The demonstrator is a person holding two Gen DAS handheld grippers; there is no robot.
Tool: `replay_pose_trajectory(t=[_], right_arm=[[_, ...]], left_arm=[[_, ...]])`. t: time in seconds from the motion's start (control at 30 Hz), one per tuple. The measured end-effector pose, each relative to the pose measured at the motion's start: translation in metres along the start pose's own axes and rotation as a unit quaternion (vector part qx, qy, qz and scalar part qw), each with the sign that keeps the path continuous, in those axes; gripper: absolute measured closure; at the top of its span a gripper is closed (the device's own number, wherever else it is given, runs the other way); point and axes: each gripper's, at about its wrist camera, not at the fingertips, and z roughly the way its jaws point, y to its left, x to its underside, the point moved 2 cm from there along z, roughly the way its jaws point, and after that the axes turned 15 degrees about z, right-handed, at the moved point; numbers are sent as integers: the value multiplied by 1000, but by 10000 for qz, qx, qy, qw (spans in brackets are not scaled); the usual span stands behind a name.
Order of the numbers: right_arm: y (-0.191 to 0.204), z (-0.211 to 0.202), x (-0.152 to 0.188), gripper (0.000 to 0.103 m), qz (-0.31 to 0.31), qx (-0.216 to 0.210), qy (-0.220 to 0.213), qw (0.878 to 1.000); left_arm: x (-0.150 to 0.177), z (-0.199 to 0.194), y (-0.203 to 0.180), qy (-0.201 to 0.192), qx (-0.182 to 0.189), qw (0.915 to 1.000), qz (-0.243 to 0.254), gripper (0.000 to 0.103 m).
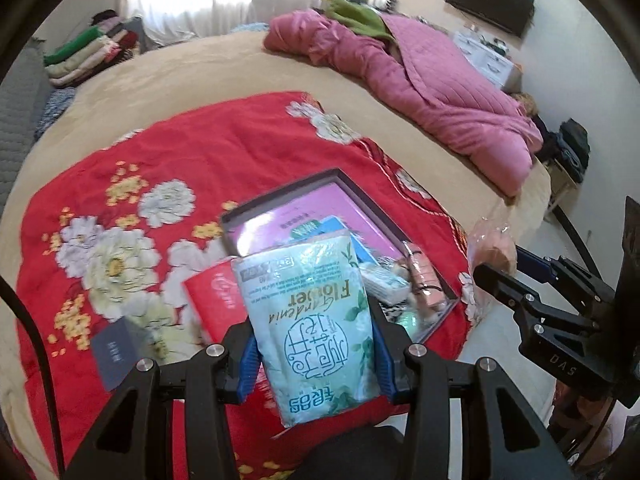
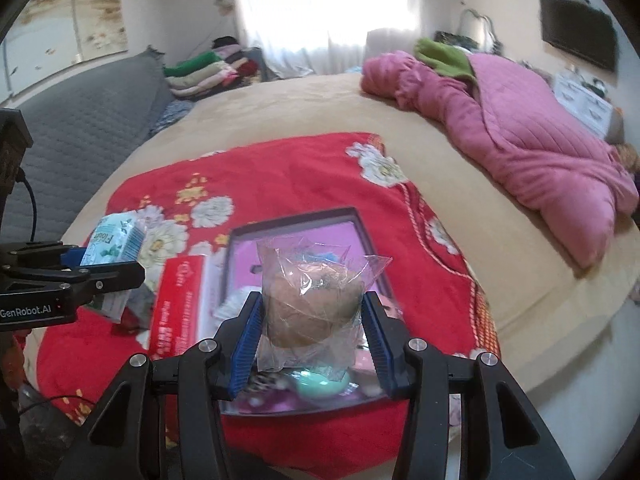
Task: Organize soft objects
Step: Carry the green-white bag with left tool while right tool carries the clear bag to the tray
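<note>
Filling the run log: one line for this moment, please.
left tool: shut on teal pack | right tool: shut on bagged brown item | both above tray

A red floral blanket point(image 1: 168, 184) lies spread over a tan bedspread point(image 2: 304, 104), and a crumpled pink quilt point(image 1: 436, 80) lies along the bed's far side with a green cloth point(image 2: 442, 58) at its top. Folded clothes point(image 2: 212, 70) are stacked beyond the bed, near a bright curtained window point(image 2: 320, 4). A dark television point(image 2: 578, 36) hangs on the wall, and a grey quilted sofa point(image 2: 88, 120) stands beside the bed.
</note>
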Motion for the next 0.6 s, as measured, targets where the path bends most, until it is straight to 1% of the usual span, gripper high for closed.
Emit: replay_pose_trajectory(t=[0.13, 0.23, 0.43, 0.6], right_arm=[[-20, 13, 5, 53, 105, 159, 177, 9997], [-24, 29, 12, 52, 46, 254, 341, 9991], [-21, 59, 26, 52, -99, 301, 655, 9973], [-13, 86, 37, 52, -297, 363, 879, 9950]], left_arm=[[-6, 33, -14, 217, 224, 9994, 116, 56], [-8, 56, -25, 400, 319, 9985, 208, 56], [-8, 101, -30, 692, 408, 9964, 282, 56], [-5, 127, -28, 857, 476, 9946, 349, 56]])
